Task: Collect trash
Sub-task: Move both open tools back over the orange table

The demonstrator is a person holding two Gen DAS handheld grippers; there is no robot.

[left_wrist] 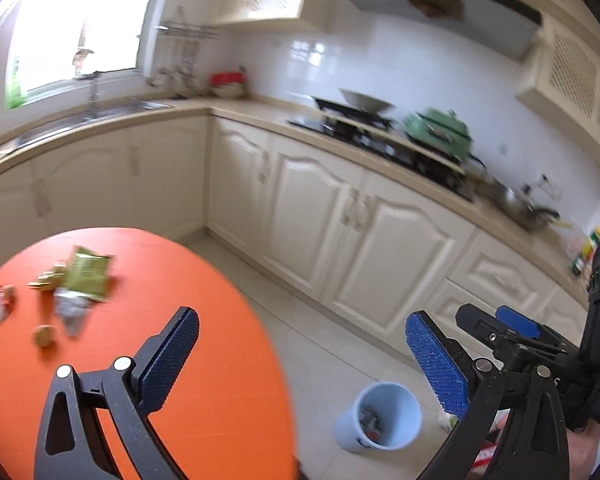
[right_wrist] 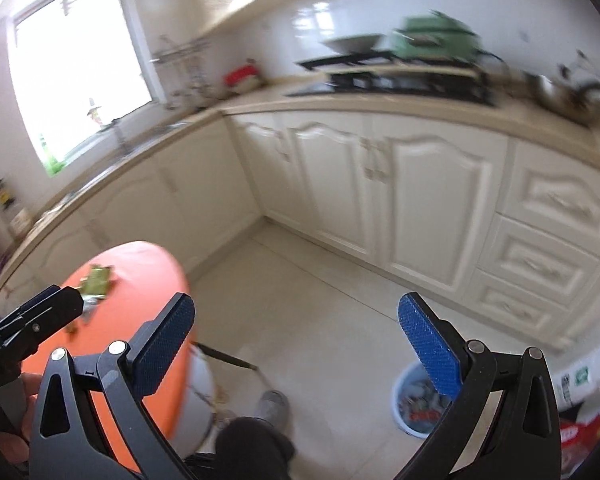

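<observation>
Orange round table (left_wrist: 204,360) serves as the landmark. On its top, toward the far edge as seen from the left wrist camera, lie the loose pieces of trash: a green wrapper (left_wrist: 89,276), a crumpled silver wrapper (left_wrist: 70,312) touching the green one's near edge, a small red-and-white scrap (left_wrist: 2,302) apart at the table's left margin, and a small tan lump (left_wrist: 44,336) nearer the camera. All are blurred. Off the table, on the tiled floor (left_wrist: 324,344) to its right, stands a pale blue bin (left_wrist: 380,416), upright, with wrappers already inside. Left gripper (left_wrist: 300,360) hovers over the table's near right edge, its blue-padded fingers (left_wrist: 168,360) spread wide with nothing between them. Right gripper (right_wrist: 296,344) hangs beyond the table's right edge, above the floor, fingers likewise wide and empty; the bin shows partly behind its right finger. Cream kitchen cabinets (left_wrist: 340,216) run behind the table.
</observation>
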